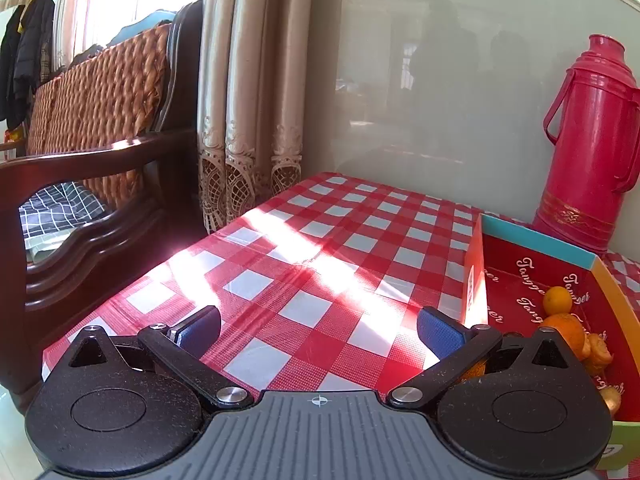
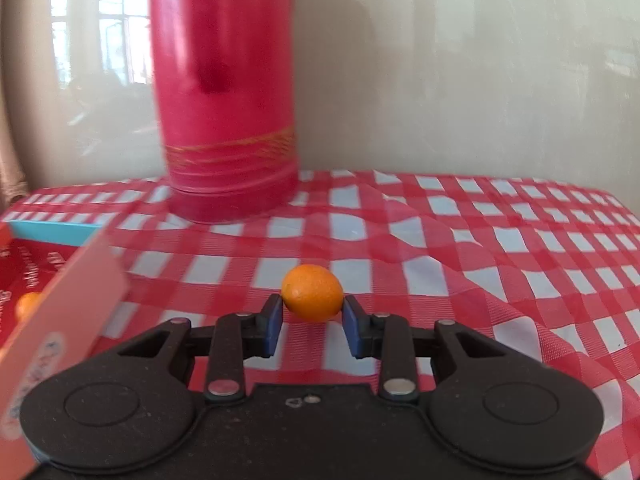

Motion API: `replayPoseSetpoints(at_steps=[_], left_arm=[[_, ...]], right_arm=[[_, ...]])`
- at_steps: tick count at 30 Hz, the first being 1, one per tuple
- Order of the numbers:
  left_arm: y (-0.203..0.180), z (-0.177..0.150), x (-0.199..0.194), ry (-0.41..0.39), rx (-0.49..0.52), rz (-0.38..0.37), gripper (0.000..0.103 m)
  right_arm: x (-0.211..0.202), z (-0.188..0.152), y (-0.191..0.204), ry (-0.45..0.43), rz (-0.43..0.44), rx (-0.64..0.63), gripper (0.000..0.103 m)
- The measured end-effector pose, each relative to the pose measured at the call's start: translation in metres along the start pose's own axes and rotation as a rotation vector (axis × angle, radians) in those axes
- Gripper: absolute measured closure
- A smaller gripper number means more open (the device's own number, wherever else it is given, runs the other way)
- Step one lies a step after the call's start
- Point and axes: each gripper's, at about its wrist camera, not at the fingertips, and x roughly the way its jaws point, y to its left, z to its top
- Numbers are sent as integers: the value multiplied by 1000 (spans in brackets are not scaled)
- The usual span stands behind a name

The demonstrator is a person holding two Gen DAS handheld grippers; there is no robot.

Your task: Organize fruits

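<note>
In the right wrist view, a small orange fruit [image 2: 312, 298] sits between my right gripper's [image 2: 312, 316] blue pads, which close on its two sides above the red checked tablecloth [image 2: 480, 264]. The red cardboard box [image 2: 36, 280] lies to the left, with another orange fruit [image 2: 28, 304] inside. In the left wrist view, my left gripper [image 1: 319, 326] is open and empty over the cloth, left of the box [image 1: 532, 272], which holds several orange fruits [image 1: 558, 300] and some knobbly yellow pieces [image 1: 598, 352].
A tall pink thermos [image 2: 228, 112] stands at the back by the wall, also in the left wrist view [image 1: 588, 140]. A dark wooden chair with a woven cushion [image 1: 100, 112] and curtains [image 1: 248, 100] stand left of the table's edge.
</note>
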Motion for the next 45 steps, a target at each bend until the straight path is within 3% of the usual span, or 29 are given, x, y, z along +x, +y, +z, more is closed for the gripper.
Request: replayPoseSetpoints(at_steps=[16,17,18,20,22,27,31,35,39,45], left_arm=[[7,-11,-30,-26,11,9,0],[8,-11,-30,-25,10,12,0],[9,-11,-31,-26,10,14,0],[10,-11,-31,-23,8,14,0],[8,-12,-31,-27,13,8,0],[-4,-8,-38,-53,25,-4,0],[-25,-7,-50,-89,45,-67,0],[-57,-6,-83,-97,66,-173,0],[-92,-19,-136,-90,151,-314,0],[-111,-49,-214,-159,239,-334,0]], right_arm=[[-84,-12,95,-162,278,-175,78],[-86,-12,103,-158,299,-189,72],[-85,-14,111,-150,319,-207,44],[-87,-18,120,-167,331,-213,7],[-95,-20,117,-200,357,-176,6],[-115,-19,100,-301,329,-127,6],[-140,-20,74,-373,280,-102,6],[-167,-30,47,-322,214,-96,6],[-207,-52,24,-274,177,-121,6],[-260,-88,3,-279,159,-121,6]])
